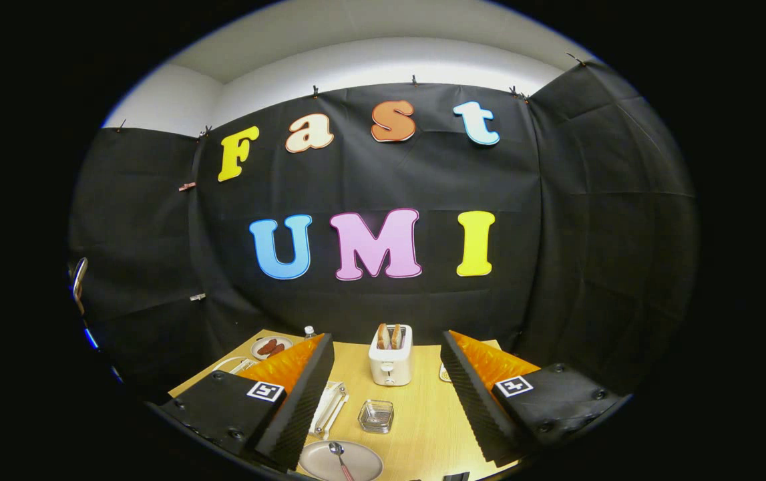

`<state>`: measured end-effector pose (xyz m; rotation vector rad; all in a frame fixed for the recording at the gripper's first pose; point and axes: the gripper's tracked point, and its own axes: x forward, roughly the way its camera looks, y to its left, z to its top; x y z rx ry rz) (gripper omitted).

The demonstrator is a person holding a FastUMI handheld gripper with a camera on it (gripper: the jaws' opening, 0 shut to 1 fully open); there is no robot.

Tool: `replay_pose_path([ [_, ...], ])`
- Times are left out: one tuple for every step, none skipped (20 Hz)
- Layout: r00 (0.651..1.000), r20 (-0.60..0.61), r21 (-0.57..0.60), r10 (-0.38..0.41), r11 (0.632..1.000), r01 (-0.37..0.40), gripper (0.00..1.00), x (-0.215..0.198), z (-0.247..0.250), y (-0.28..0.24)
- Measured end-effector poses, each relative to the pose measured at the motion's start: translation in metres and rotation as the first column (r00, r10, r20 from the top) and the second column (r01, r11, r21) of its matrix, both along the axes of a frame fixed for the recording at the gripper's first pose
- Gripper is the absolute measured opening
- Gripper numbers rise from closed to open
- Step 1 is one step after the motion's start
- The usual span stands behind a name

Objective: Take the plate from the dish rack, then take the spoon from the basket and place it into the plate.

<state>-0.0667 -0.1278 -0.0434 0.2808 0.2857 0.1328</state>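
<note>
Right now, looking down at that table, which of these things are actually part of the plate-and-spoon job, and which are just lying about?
Part of the job:
- plate, between the fingers near the table's front edge
- spoon, lying in the plate
- gripper, fingers wide open, holding nothing

Just lying about:
- toaster with bread in its slots
- small glass dish
- plate of sausages
- bottle
</note>
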Motion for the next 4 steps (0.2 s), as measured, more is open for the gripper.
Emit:
replay_pose_path([
  [1.0,-0.002,0.0,0.0,1.0,0.0,0.98,-0.0011,-0.001,0.0],
  [1.0,-0.005,-0.002,0.003,1.0,-0.003,0.98,-0.002,-0.0019,0.0007],
  [1.0,-0.009,-0.003,0.004,1.0,-0.004,0.98,-0.002,-0.0032,0.0007],
  [1.0,-0.011,-0.001,0.006,1.0,-0.006,0.98,-0.0026,-0.0042,0.002],
])
